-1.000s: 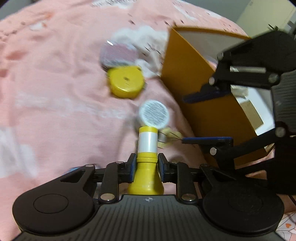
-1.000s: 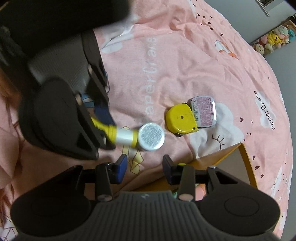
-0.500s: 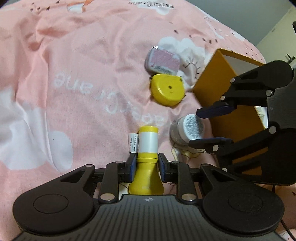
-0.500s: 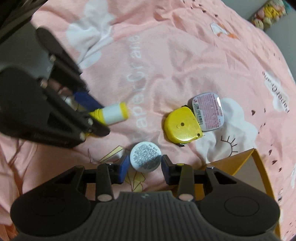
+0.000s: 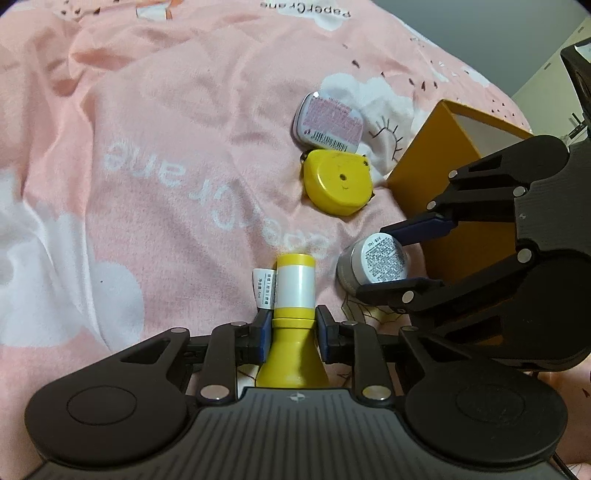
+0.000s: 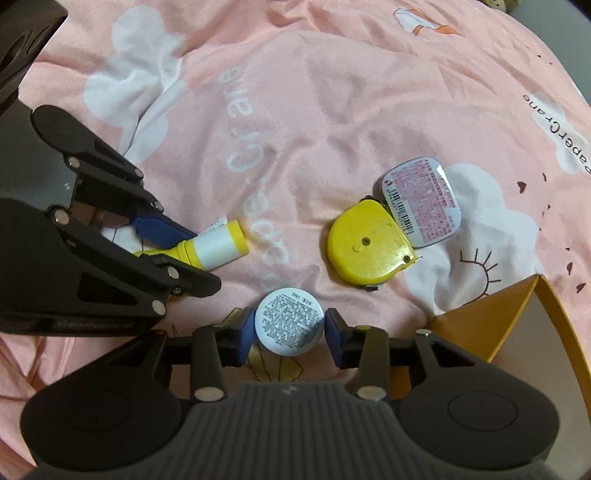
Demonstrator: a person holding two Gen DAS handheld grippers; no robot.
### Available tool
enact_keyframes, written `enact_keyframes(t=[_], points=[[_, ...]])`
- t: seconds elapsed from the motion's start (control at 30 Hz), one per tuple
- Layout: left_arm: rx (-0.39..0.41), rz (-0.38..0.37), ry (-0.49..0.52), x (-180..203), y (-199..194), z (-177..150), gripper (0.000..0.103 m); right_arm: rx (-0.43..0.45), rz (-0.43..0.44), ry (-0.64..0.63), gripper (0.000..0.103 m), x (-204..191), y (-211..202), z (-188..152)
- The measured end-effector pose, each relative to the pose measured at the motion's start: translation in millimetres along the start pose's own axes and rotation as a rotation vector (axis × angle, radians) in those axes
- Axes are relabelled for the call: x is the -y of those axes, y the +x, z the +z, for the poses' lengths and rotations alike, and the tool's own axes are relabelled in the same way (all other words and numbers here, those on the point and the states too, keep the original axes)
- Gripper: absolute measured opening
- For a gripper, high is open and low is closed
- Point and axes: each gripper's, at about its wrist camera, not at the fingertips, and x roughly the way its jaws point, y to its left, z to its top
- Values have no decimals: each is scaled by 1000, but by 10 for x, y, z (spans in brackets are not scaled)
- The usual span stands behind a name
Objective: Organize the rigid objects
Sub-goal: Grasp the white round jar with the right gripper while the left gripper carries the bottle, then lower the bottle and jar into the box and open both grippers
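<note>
Pink bedding (image 6: pixel 295 110) carries everything. My left hand-held gripper (image 5: pixel 291 328) clamps the yellow tube (image 5: pixel 295 284); my right hand-held gripper (image 6: pixel 290 330) is opening around the round jar (image 6: pixel 290 322). Tape measure (image 6: pixel 365 251) and tin (image 6: pixel 421 201) wait beside the orange box (image 6: pixel 480 306), seemingly unfilled.

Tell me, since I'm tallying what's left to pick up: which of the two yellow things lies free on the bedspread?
The flat yellow tape measure, lying free against the pink-labelled tin. The yellow tube is clamped in the left gripper.

A pink sheet (image 5: pixel 147 166) with white clouds (image 6: pixel 133 96) and "PaperCrane" lettering (image 6: pixel 251 122) spreads creased under everything; a grey wall (image 5: pixel 498 33) shows beyond its far edge
</note>
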Motion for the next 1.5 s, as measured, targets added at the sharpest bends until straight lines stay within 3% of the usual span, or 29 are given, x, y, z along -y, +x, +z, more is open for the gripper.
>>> enact_keyframes(t=[0.37, 0.57, 0.73, 1.0, 1.23, 1.5], points=[[137, 27, 42, 266, -412, 44, 27, 144, -48, 71, 40, -69, -579, -268], [231, -26, 93, 585, -737, 153, 27, 234, -101, 118, 40, 6, -1066, -450], [262, -109, 164, 969, -860, 237, 27, 251, -174, 162, 40, 65, -1404, -692], [231, -239, 297, 1731, -731, 374, 27, 202, -258, 303, 40, 355, -1621, -1134], [121, -305, 268, 2110, -202, 497, 27, 122, -285, 418, 40, 638, -1504, -1590], [7, -338, 213, 2290, 383, 520, 27, 15, -316, 456, 40, 902, -1231, -1898]])
